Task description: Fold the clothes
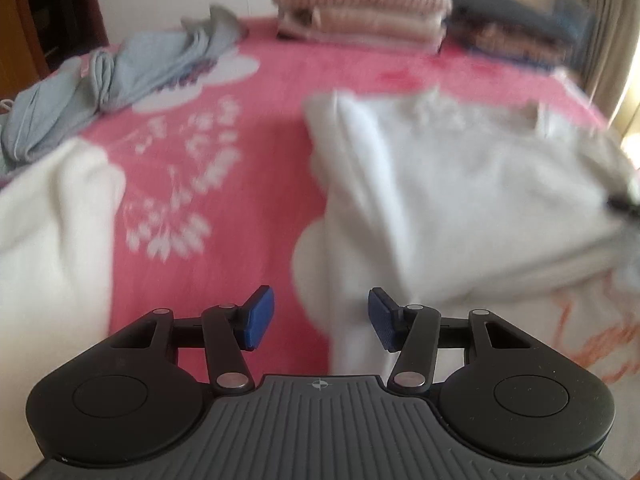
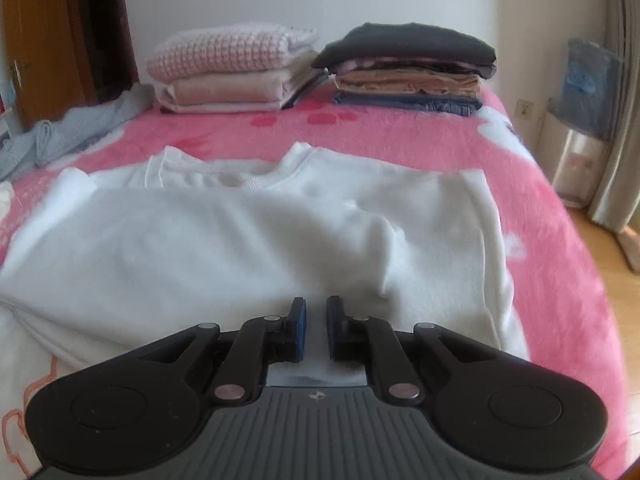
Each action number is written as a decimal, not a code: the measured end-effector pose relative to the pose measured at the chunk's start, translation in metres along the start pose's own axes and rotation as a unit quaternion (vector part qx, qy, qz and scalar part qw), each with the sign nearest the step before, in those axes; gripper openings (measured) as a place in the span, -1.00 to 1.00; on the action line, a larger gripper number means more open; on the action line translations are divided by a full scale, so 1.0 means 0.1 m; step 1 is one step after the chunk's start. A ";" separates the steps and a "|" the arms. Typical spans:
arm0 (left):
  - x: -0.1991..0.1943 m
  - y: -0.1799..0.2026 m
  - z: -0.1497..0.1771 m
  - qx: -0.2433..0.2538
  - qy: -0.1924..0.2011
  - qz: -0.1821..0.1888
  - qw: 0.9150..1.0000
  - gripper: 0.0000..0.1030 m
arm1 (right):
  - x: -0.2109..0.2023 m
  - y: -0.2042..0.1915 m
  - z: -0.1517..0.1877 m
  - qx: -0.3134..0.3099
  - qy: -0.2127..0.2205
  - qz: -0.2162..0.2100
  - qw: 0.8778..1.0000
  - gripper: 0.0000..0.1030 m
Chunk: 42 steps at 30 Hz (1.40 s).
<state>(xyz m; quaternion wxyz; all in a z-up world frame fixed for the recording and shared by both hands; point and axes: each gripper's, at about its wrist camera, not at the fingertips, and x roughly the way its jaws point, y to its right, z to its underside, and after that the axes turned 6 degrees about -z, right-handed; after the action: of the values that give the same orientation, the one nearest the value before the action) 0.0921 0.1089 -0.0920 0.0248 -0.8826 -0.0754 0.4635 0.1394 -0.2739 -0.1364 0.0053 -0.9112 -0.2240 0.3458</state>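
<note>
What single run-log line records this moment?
left gripper: open, empty | right gripper: narrow gap, above white sweatshirt | fold unfinished
</note>
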 end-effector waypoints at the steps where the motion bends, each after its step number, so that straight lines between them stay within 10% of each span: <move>1: 0.01 -0.04 0.01 -0.008 0.002 0.003 1.000 0.01 | -0.02 0.02 0.01 0.012 0.003 -0.003 1.000 -0.78; 9: 0.11 -0.21 -0.15 -0.082 0.013 0.031 0.996 -0.01 | -0.11 -0.14 -0.08 -0.017 0.000 0.032 0.999 -0.75; 14: 0.12 -0.16 -0.06 -0.097 0.021 0.036 0.994 -0.01 | -0.29 -0.63 -0.67 -0.059 0.014 -0.076 0.995 -0.72; 18: 0.15 -0.11 0.03 -0.106 0.047 0.021 0.993 0.00 | 0.06 -1.36 -1.23 -0.109 -0.032 -0.170 0.979 -0.26; 23: 0.15 -0.09 0.19 -0.133 0.085 0.011 0.987 0.01 | 0.78 -2.42 -1.44 -0.212 -0.094 -0.199 0.952 -0.26; 26: 0.13 -0.11 0.24 -0.149 0.089 0.011 0.985 0.01 | 1.10 -2.81 -1.35 -0.250 -0.143 -0.231 0.929 -0.62; 29: 0.11 -0.11 0.28 -0.152 0.090 0.007 0.984 0.01 | 1.50 -2.87 -1.18 -0.266 -0.170 -0.158 0.935 -0.76; 35: 0.08 -0.11 0.36 -0.160 0.097 0.003 0.982 0.01 | 1.79 -2.38 -1.37 -0.098 -0.104 -0.082 0.986 -0.75; 42: 0.05 -0.12 0.46 -0.154 0.105 0.003 0.983 0.01 | 1.38 -2.46 -1.47 -0.105 -0.124 -0.148 0.976 -0.67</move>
<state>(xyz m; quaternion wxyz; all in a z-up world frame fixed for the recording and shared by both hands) 0.0557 0.1198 -0.1207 -0.1044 -0.9200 -0.1403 0.3509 0.2242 0.0254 -0.0709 -0.0675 -0.8137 -0.3902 0.4256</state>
